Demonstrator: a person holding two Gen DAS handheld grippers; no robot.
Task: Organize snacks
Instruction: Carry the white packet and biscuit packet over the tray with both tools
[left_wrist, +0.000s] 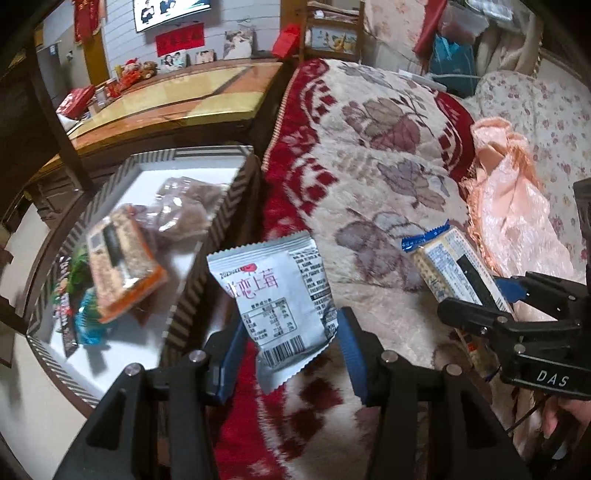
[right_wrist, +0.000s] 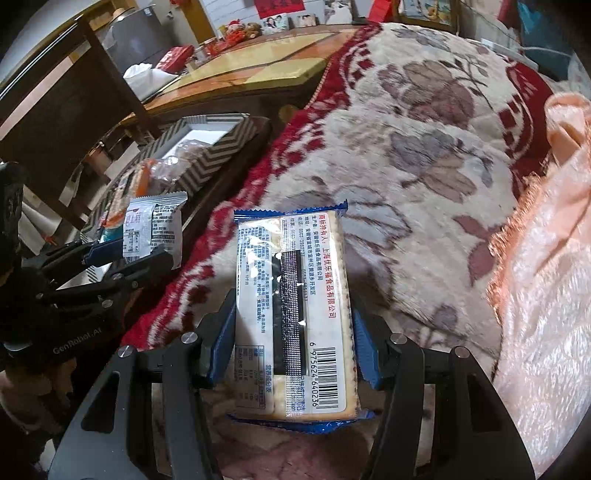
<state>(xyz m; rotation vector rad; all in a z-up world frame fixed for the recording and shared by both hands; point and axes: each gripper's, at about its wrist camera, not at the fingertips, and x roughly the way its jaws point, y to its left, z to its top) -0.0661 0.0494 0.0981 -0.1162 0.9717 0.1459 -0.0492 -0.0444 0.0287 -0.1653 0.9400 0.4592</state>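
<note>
My left gripper (left_wrist: 290, 334) is shut on a silver snack packet (left_wrist: 273, 302) with a barcode, held above the red-and-cream blanket just right of the striped box (left_wrist: 207, 258). The box's white inside holds several snacks, among them an orange-edged cracker pack (left_wrist: 118, 262). My right gripper (right_wrist: 293, 332) is shut on a blue-edged cracker pack (right_wrist: 295, 314), its blue pads pressing both long sides. The right gripper (left_wrist: 480, 306) shows at the right of the left wrist view with that pack (left_wrist: 448, 266). At the left of the right wrist view the left gripper (right_wrist: 129, 258) carries the silver packet (right_wrist: 153, 229).
A red-and-cream floral blanket (left_wrist: 369, 147) covers the bed under both grippers. A peach satin cloth (right_wrist: 546, 258) lies at the right. Beyond the box stand a dark chair (right_wrist: 74, 103) and a glass-topped wooden table (left_wrist: 177, 96) with red items.
</note>
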